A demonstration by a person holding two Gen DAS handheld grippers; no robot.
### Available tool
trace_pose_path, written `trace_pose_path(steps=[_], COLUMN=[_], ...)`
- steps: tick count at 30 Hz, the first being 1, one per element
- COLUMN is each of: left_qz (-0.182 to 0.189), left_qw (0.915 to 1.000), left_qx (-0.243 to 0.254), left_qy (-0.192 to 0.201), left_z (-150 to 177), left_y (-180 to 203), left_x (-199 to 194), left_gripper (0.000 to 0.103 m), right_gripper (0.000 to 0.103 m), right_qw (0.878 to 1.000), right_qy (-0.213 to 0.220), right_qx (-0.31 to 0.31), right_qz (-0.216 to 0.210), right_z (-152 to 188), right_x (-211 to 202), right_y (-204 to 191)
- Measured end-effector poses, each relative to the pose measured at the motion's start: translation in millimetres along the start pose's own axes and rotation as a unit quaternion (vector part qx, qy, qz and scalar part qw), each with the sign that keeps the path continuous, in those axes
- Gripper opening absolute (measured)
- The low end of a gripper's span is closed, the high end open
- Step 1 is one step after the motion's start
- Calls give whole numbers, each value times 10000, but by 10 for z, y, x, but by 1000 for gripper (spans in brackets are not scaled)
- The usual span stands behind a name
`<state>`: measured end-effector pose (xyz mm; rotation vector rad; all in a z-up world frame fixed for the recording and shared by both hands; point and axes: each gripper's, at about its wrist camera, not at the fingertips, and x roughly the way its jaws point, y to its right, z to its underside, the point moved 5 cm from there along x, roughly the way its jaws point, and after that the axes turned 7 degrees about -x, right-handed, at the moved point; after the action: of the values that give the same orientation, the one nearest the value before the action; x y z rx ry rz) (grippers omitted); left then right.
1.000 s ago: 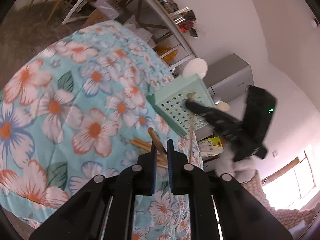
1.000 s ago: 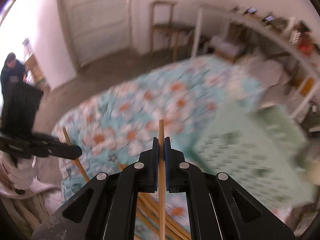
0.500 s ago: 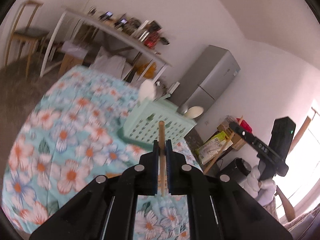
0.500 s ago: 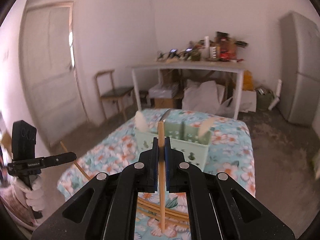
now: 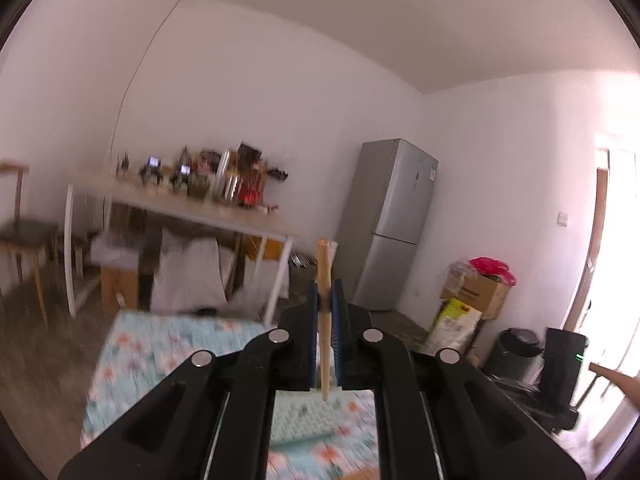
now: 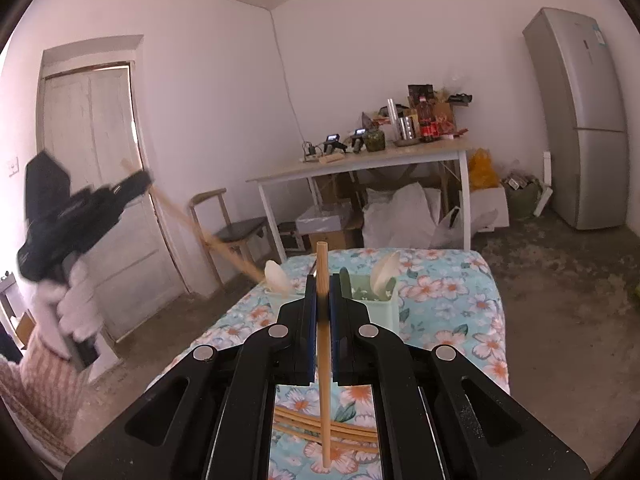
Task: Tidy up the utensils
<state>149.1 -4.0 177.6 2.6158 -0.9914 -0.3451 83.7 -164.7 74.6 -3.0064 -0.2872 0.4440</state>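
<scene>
My left gripper (image 5: 326, 292) is shut on a wooden chopstick (image 5: 323, 264) that stands nearly upright between its blue pads, high above the floral table (image 5: 132, 356). In the right wrist view that left gripper (image 6: 138, 182) hangs at the left, its chopstick (image 6: 200, 232) slanting down toward the green utensil holder (image 6: 380, 312). My right gripper (image 6: 322, 284) is shut on another upright chopstick (image 6: 322, 258), just in front of the holder. Two white spoons (image 6: 276, 276) (image 6: 384, 268) stick out of the holder. Several loose chopsticks (image 6: 344, 432) lie on the cloth under the right gripper.
A white side table (image 6: 360, 164) crowded with bottles and tools stands behind, with bags and boxes beneath. A grey fridge (image 6: 580, 120) is at the right, a chair (image 6: 236, 232) and a door (image 6: 92, 160) at the left. A gloved hand (image 6: 76, 312) holds the left gripper.
The left gripper rose off the table with its chopstick and rolled upright, so its view swung from the cloth to the room. The right gripper swung to face the holder, then nearly stopped.
</scene>
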Motion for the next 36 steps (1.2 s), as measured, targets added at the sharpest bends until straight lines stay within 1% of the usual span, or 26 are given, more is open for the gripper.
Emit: trace_pose_path(steps=[3, 5, 11, 14, 19, 21, 23, 26, 31, 33, 34, 35, 36], left_qz=[-115, -322, -618, -744, -737, -703, -655, -587, -539, -577, -630, -673, -697], left_qw=[9998, 9987, 9944, 9914, 9874, 9863, 9868, 9896, 9934, 9947, 9952, 9954, 9956], left_qx=[128, 324, 489, 397, -10, -104, -182, -234, -358, -328, -293, -268, -252], left_qy=[-97, -213, -698, -1000, -1404, -1491, -1468, -1296, -945, -783, -691, -623, -577], left_z=[-12, 46, 320, 508, 814, 898, 908, 857, 718, 683, 667, 665, 672], left_y=[4, -23, -141, -240, -392, -421, -414, -409, -410, -413, -412, -417, -420], left_x=[279, 531, 1119, 1343, 1496, 1491, 1431, 1327, 1059, 924, 845, 778, 713], left_gripper=[6, 6, 6, 6, 7, 14, 25, 37, 49, 56, 61, 65, 66], right_gripper=[4, 4, 4, 4, 4, 4, 4, 4, 4, 4, 4, 4, 4], right_qw=[10000, 10000, 10000, 9999, 9999, 9998, 9998, 9998, 9999, 9999, 9999, 9999, 9998], right_qy=[26, 26, -10, -58, -107, -126, -157, -151, -78, -47, -27, -6, 23], right_qx=[21, 14, 38, 78, 81, 83, 95, 74, -14, -79, -104, -129, -163], right_qz=[-45, -56, -63, -88, -97, -88, -87, -72, -63, -59, -73, -82, -85], right_z=[4, 2, 25, 54, 71, 75, 74, 56, -25, -79, -115, -153, -190], right_x=[-1, -7, -7, 27, 66, 77, 91, 91, 99, 122, 139, 149, 159], right_y=[19, 31, 92, 116, 127, 134, 135, 133, 106, 89, 82, 64, 55])
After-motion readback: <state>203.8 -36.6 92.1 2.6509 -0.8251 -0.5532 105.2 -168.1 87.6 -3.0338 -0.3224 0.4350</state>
